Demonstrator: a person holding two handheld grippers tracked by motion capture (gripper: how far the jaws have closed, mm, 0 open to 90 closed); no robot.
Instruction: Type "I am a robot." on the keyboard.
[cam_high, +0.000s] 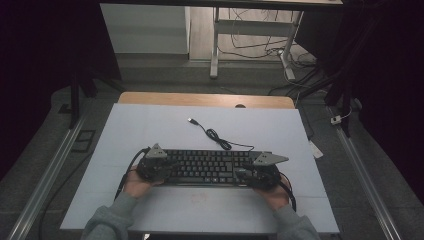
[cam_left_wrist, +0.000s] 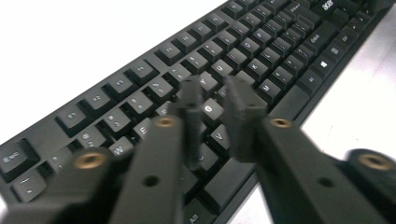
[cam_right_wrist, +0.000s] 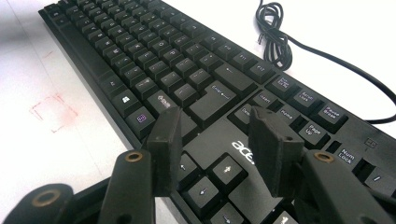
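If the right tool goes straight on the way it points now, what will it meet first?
Most likely the keyboard itself. The right tool hangs open just above the arrow keys and the Acer logo, pointing along the key rows; depth is hard to judge.

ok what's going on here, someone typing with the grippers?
A person holds a gripper in each hand over a black keyboard on the white table. The left gripper hovers above the letter keys with its jaws a narrow gap apart. The right gripper sits open over the arrow keys near the logo. Neither grips anything. The keyboard's cable lies loose, unplugged, behind it.
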